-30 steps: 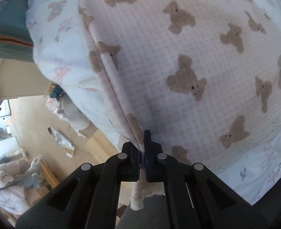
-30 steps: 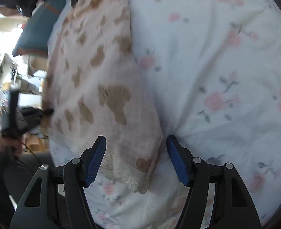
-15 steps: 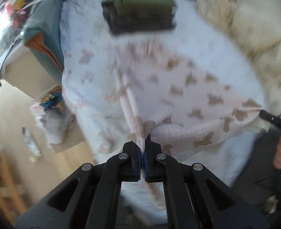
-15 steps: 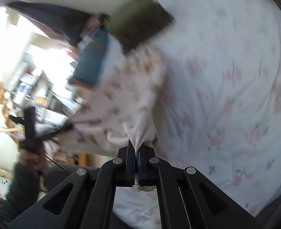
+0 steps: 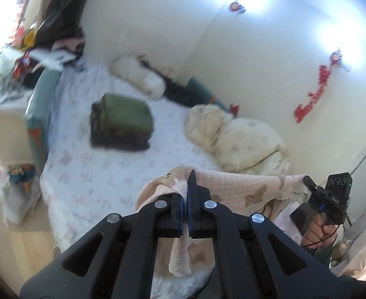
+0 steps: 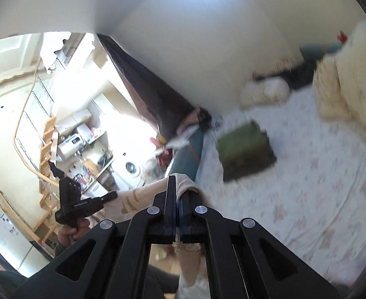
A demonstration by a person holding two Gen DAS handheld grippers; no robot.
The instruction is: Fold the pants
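The pink pants with brown bears (image 5: 242, 184) hang in the air above the bed's near edge, stretched between both grippers. My left gripper (image 5: 186, 199) is shut on one end of the lace-trimmed hem. My right gripper (image 6: 177, 199) is shut on the other end of the pants (image 6: 138, 196). In the left wrist view the right gripper (image 5: 310, 186) shows at the right, held by a hand. In the right wrist view the left gripper (image 6: 113, 195) shows at the left. Cloth hangs below both sets of jaws.
The bed with a white floral sheet (image 5: 108, 164) lies ahead. A folded green and dark stack (image 5: 120, 122) sits on it, with a cream duvet (image 5: 240, 139) and a pillow (image 5: 138, 77) by the wall. A bag (image 5: 16, 186) stands on the floor at the left.
Both grippers have lifted the pants up off the bed and tilted upward. The right gripper, open a second ago, closed on the pants' hem half a second ago.
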